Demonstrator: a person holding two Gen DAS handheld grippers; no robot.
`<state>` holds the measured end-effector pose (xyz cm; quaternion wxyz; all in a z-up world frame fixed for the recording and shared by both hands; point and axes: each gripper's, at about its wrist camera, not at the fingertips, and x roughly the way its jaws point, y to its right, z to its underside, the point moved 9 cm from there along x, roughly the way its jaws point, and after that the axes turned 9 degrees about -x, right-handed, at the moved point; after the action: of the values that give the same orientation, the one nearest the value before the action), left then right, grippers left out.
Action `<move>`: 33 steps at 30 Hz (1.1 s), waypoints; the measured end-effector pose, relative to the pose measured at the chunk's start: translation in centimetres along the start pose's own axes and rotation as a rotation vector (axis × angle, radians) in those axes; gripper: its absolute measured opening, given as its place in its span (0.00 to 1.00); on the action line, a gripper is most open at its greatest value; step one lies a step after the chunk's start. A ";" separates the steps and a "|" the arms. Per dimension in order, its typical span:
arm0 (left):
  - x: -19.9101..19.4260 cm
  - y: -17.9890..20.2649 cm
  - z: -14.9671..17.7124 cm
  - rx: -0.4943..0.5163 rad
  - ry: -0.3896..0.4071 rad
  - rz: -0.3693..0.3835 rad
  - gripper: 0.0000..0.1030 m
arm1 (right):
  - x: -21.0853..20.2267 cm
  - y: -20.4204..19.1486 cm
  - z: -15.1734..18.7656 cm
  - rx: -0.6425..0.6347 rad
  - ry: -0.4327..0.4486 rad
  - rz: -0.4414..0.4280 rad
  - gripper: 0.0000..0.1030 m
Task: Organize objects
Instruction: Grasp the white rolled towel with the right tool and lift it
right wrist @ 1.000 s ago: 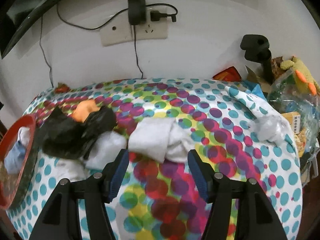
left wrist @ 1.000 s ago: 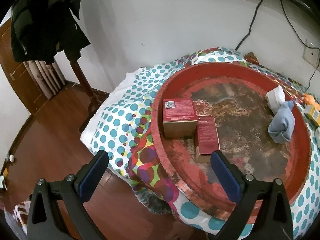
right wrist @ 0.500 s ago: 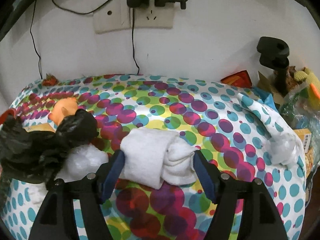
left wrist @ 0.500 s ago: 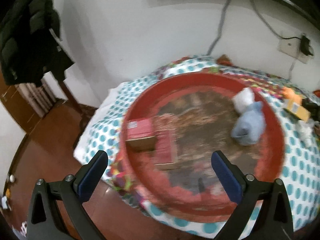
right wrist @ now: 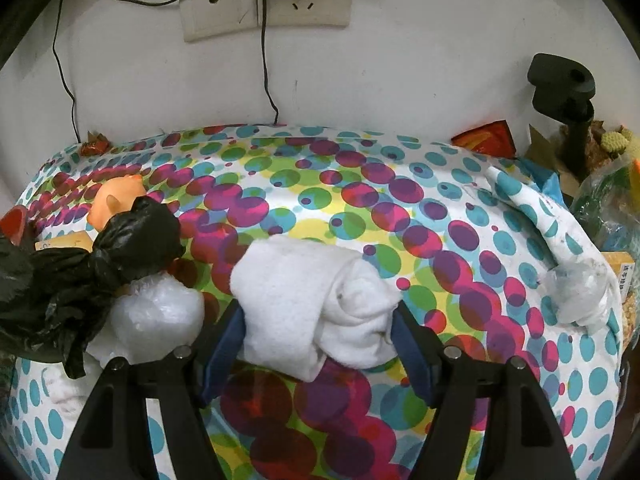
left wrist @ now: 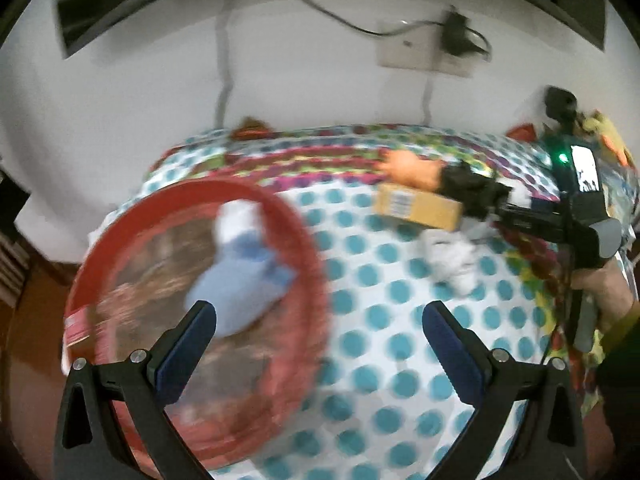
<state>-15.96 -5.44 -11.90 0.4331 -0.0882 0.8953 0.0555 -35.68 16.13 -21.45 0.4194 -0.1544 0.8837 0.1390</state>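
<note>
The right gripper (right wrist: pixel 316 336) is straddling the rolled white terry-cloth bundle (right wrist: pixel 312 308) on the dotted cloth-covered desk (right wrist: pixel 400 208), its blue-padded jaws spread wide with one pad on each end of the roll, near or just touching but not yet squeezing. The roll's long axis is running across the gripper, from pad to pad, so I judge a straight closing should catch it by its ends. Just to that gripper's left are lying a crumpled white plastic wad (right wrist: pixel 156 308) and a knotted black plastic bag (right wrist: pixel 80 276).

The left gripper (left wrist: pixel 320 332) is hanging open and empty, well apart from the roll, over the edge of the round red tray (left wrist: pixel 308 240). Its blurred view is showing what the right one barely does: a pale blue cloth bundle (left wrist: pixel 240 276) inside that tray, ahead and left of its pads. The right hand is nearer the roll.
</note>
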 end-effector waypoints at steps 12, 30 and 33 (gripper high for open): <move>7.1 8.6 0.0 0.044 -0.104 0.088 1.00 | 0.1 0.0 0.0 0.005 0.001 -0.007 0.72; 10.7 11.1 0.7 0.072 -0.143 0.064 0.63 | -0.7 1.0 -0.2 0.088 0.042 -0.051 0.42; 10.5 11.6 0.7 0.071 -0.144 0.095 0.45 | -0.7 0.9 -0.2 0.089 0.042 -0.052 0.42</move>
<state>-24.18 4.86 -20.31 0.4962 -0.0262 0.8663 0.0503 -35.80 17.00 -20.69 0.4105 -0.1614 0.8934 0.0854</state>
